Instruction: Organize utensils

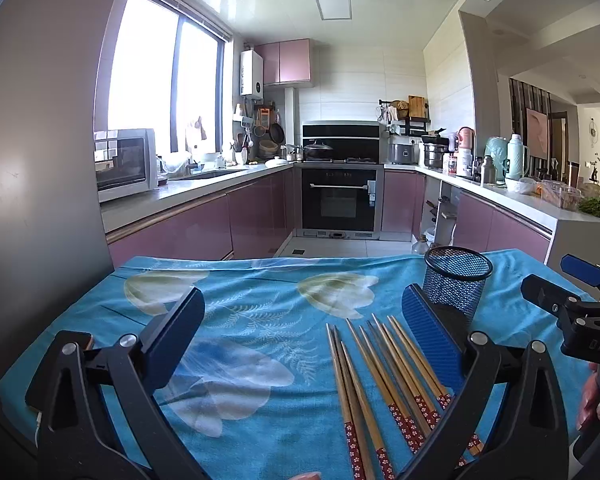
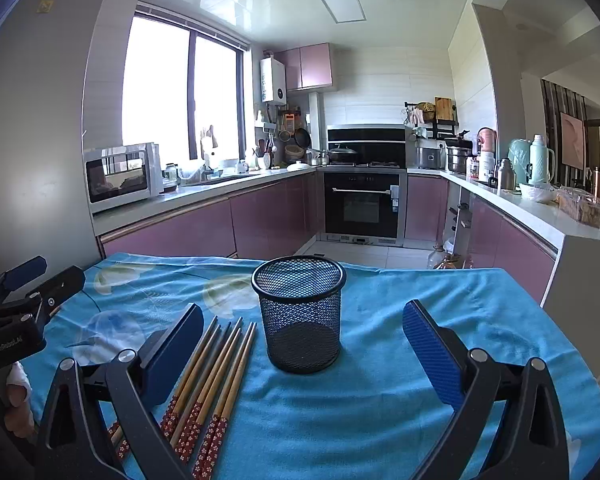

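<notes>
Both claws released and empty, left claw [image 1: 302, 334] and right claw [image 2: 303, 350] hovering near mesh cup [image 2: 299, 312], chopsticks [image 2: 208, 384] fanned flat just left of it, ready for pickup

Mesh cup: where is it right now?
The black mesh cup stands upright on the blue tablecloth, centred in the right wrist view between the open fingers, with the chopsticks lying just to its left.

Left tongs [image 1: 304, 328] wide open above a blue floral-clothed desk [image 1: 240, 292], bamboo chopsticks [image 1: 380, 376] fanned near its front edge, black mesh cup [image 1: 456, 284] upright by the far right corner, right tongs [image 1: 572, 288] at right.
</notes>
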The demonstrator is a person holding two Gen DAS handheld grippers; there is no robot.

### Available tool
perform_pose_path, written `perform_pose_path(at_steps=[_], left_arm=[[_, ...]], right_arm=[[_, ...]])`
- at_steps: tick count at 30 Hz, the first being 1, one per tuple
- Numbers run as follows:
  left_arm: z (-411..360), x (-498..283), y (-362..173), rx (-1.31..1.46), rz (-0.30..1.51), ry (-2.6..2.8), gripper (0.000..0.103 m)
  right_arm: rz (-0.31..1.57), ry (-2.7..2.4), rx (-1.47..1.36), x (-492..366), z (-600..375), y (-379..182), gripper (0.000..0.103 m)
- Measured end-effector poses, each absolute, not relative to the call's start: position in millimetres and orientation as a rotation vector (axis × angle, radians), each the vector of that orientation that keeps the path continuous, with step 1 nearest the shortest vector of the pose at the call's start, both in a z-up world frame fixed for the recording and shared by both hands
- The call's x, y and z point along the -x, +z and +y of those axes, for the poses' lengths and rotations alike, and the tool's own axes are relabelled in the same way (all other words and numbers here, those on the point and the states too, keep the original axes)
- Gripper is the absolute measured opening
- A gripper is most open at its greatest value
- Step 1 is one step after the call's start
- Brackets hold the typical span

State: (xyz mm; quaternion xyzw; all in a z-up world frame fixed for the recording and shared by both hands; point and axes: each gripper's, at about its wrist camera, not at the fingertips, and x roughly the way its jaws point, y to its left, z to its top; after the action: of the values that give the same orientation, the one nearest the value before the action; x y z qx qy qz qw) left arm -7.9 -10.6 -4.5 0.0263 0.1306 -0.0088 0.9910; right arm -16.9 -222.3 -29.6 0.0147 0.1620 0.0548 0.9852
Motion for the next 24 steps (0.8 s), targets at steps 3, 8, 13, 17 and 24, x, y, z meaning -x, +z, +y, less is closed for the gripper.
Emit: perform_pose_path(at_steps=[3,8,13,17,24], left_arm=[[-3.0,1.9,-2.3,-0.040,0.268,-0.022,0.097],[-7.4,4.6,-2.3,-0.039,0.269,-0.025,0.097],[-5.6,1.8,-3.1,-0.037,0.271,-0.028,0.097],[-7.6,2.6,-3.0,-0.037,0.267,-0.028,0.097],[-6.2,4.1,-1.8,-0.030,0.265,-0.035,0.097]], right_arm=[[0.329,0.111,-0.028,15.0,-221.5,-29.7,0.096],[0.322,0.108,-0.030,13.7,-222.3,-29.1,0.096],[0.317,0.110,-0.032,13.1,-222.4,-29.2,0.096],[0.312,0.107,-0.035,13.2,-223.5,-29.1,0.096],[0.301,0.102,-0.034,14.6,-224.2,-28.3,0.096]])
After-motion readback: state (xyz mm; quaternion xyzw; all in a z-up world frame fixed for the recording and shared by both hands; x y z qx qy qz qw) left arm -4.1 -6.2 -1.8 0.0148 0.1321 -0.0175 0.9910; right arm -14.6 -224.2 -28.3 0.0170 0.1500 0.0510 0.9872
